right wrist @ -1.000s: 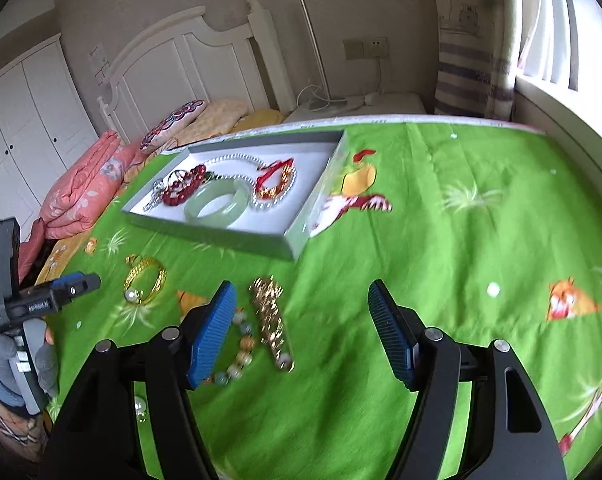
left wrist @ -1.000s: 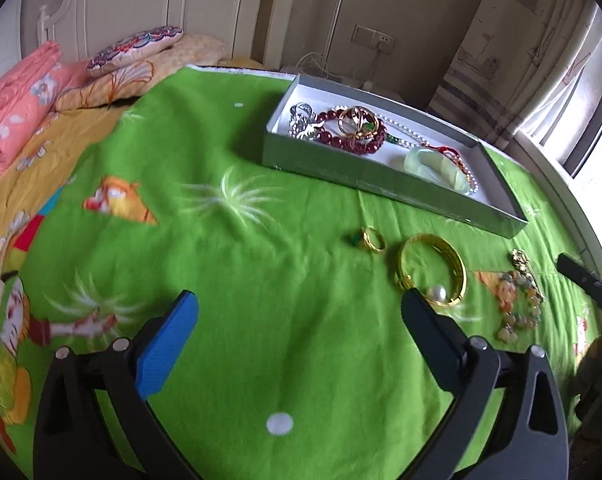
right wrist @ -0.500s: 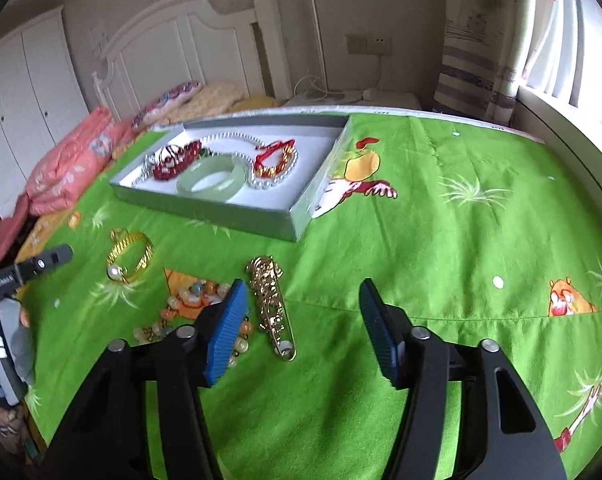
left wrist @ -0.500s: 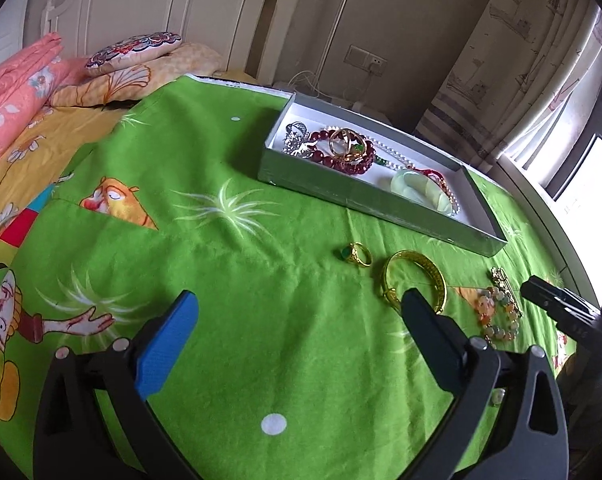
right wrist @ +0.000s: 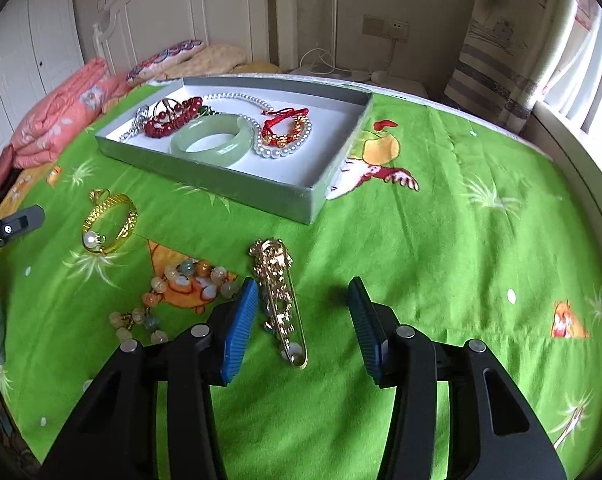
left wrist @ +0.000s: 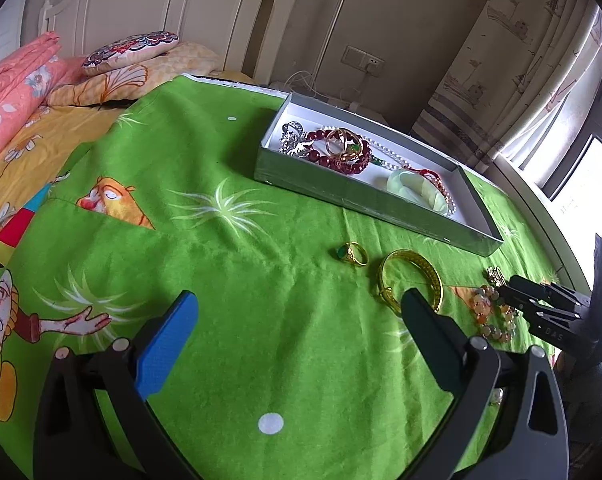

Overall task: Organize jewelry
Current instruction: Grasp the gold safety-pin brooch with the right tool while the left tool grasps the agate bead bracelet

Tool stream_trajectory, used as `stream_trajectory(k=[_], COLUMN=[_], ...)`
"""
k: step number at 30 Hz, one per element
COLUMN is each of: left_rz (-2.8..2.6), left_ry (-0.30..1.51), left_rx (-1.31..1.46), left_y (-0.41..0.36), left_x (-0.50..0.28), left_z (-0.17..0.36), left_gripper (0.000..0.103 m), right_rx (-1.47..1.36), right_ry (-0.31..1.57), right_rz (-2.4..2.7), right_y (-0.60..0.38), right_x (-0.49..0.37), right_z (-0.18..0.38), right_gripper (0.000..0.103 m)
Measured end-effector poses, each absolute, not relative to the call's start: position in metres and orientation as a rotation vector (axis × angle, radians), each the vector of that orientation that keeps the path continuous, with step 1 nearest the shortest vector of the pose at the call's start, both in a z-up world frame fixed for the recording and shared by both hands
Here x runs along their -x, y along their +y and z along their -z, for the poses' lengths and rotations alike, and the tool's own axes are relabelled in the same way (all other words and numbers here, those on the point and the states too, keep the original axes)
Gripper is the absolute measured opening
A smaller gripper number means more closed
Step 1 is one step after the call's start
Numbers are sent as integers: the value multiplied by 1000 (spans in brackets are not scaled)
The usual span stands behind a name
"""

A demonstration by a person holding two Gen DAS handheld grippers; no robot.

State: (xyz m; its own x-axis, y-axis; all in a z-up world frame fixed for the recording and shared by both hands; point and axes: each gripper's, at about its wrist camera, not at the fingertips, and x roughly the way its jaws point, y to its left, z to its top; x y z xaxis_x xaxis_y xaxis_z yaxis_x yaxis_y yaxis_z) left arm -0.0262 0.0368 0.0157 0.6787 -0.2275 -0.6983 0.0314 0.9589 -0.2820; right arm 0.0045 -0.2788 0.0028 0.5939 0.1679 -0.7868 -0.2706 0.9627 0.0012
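Right gripper [right wrist: 303,300]: ribbed blue pads on black plastic arms, jaws closing but not yet pressing on anything. Between them lies the gold brooch [right wrist: 279,292], an ornate filigree head on a long safety-pin bar, flat on the fuzzy green blanket [right wrist: 441,248]; the left pad sits just beside it, possibly grazing its edge, hard to tell from this angle.

Left gripper [left wrist: 297,316]: jaws wide apart, nothing between them but blanket.

Just beside the brooch, a loose string of round pastel stone beads [right wrist: 181,284]. Farther out, a gold bangle [right wrist: 111,218] with textured band and one pearl; a small gold ring [left wrist: 353,254] with green stone lies near it.

Beyond, a shallow grey cardboard tray [right wrist: 221,180], white inside, holds a smooth pale-green jade bangle [right wrist: 213,140], white pearl strand [right wrist: 285,148], red-cord bracelet [right wrist: 285,128], dark red beads [right wrist: 173,120] and a silver piece [left wrist: 295,142].
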Motion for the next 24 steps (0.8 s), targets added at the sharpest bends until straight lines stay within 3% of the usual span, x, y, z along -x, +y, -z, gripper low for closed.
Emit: stream_trajectory(k=[4,6,8,16,24], left_rz=[150,154,160,217,375], left_ry=[818,819,813,816,833], left_rx=[254,250,241,150,-43], left_y=[35,34,32,11,-72], left_x=[27,27,28,32,43], left_z=[-15,-15,-16,-22,-30], left_gripper=[101,101,101,101,99], right_rx=[171,179,195,-10,-125], right_ry=[895,886,873,782,737], right_rz=[-261,-280,-291,-289,-303], right_y=[-266,-263,-260,-300,-328], right_x=[-8,-6,-1,23,48], right_z=[-3,-2,-3,-21,-26], right_gripper=[46,37,18,17,17])
